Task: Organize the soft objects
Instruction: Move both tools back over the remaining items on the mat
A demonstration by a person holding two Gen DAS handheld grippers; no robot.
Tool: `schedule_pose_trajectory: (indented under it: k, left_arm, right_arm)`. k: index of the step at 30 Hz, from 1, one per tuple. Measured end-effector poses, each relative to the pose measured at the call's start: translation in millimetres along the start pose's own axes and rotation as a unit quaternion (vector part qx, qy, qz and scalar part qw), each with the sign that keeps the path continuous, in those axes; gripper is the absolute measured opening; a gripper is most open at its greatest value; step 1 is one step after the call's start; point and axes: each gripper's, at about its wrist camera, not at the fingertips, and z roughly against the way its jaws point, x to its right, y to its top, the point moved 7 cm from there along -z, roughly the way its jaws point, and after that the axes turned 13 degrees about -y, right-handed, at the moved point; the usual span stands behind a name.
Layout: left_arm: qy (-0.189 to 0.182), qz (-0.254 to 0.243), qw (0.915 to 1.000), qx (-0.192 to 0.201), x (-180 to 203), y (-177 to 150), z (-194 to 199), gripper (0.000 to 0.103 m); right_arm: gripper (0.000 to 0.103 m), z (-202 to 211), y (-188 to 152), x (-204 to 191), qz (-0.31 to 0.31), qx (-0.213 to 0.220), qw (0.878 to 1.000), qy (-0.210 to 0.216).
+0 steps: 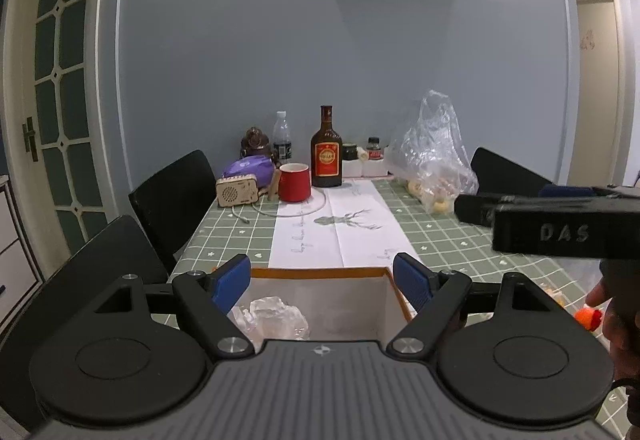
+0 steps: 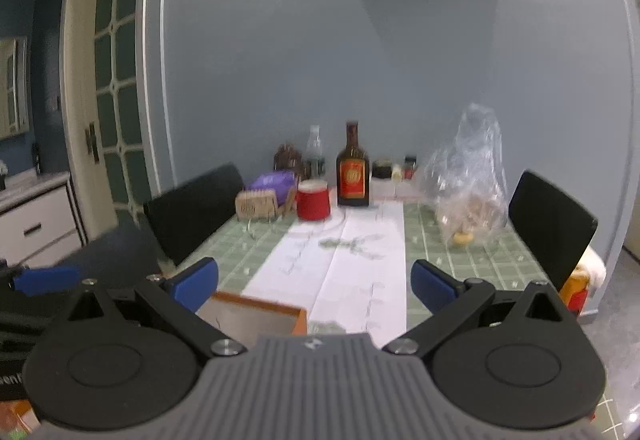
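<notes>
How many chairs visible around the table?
3. Two black chairs on the table's left side: the far chair and the near chair closer to the camera. One right-side chair behind the plastic bag. More may be hidden.

Crumpled plastic (image 1: 276, 314) in box (image 1: 320, 272), partly hidden, perhaps wrapping.

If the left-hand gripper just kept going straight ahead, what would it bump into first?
The open left gripper points over the orange-rimmed white box and along the white paper runner. The way looks free until, probably, the brown glass bottle with the red label at the far end; depth is uncertain.
</notes>
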Motion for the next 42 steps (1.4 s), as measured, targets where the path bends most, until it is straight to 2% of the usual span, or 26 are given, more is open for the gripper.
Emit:
schedule_pose_trajectory:
  k: [4, 8, 13, 19, 24, 29, 33, 35, 38, 40, 42]
  left_arm:
    - [-0.002, 0.008, 0.9999, 0.013, -1.1, 3.4, 9.5, 0.095]
    - [-0.010, 0.009, 0.9996, 0.026, 0.5, 6.7, 19.4, 0.095]
    - [-0.021, 0.014, 0.9988, 0.043, 2.4, 12.3, 32.8, 0.095]
    - [-0.047, 0.016, 0.9973, 0.054, 10.6, 16.0, 44.2, 0.095]
    - [-0.082, 0.009, 0.9949, 0.058, 24.6, 15.6, 51.0, 0.095]
    - [-0.115, -0.014, 0.9917, 0.055, 47.6, 10.2, 52.6, 0.095]
    - [-0.132, -0.056, 0.9887, 0.043, 73.9, 1.2, 47.3, 0.095]
    - [-0.136, -0.068, 0.9877, 0.036, 83.8, -4.1, 42.6, 0.095]
    - [-0.145, -0.082, 0.9856, 0.030, 95.5, -11.6, 32.3, 0.095]
    - [-0.153, -0.100, 0.9826, 0.031, 103.9, -17.1, 23.0, 0.095]
    - [-0.153, -0.109, 0.9819, 0.027, 108.8, -22.2, 16.1, 0.095]
  right_arm:
    - [0.100, 34.6, 20.4, 11.5, -0.061, 0.064, 0.996, -0.021]
    - [0.100, 75.5, 32.4, 11.9, -0.075, 0.118, 0.990, 0.009]
    - [0.100, 91.5, 36.3, 13.4, -0.060, 0.123, 0.990, 0.028]
    - [0.100, 94.7, 31.8, 38.1, -0.054, 0.121, 0.991, 0.012]
    - [0.100, 89.0, 11.8, 80.5, -0.100, 0.106, 0.989, -0.017]
    - [0.100, 71.9, -19.4, 124.8, -0.085, 0.097, 0.989, -0.073]
    - [0.100, 40.5, -56.7, 167.0, -0.107, 0.053, 0.988, -0.099]
    - [0.100, 24.9, -76.6, 192.5, -0.150, 0.027, 0.983, -0.105]
    - [0.100, -1.3, -110.2, 227.4, -0.224, -0.022, 0.967, -0.123]
    - [0.100, -12.8, -130.1, 236.5, -0.254, -0.044, 0.959, -0.117]
    - [0.100, -20.6, -146.7, 240.3, -0.261, -0.058, 0.957, -0.111]
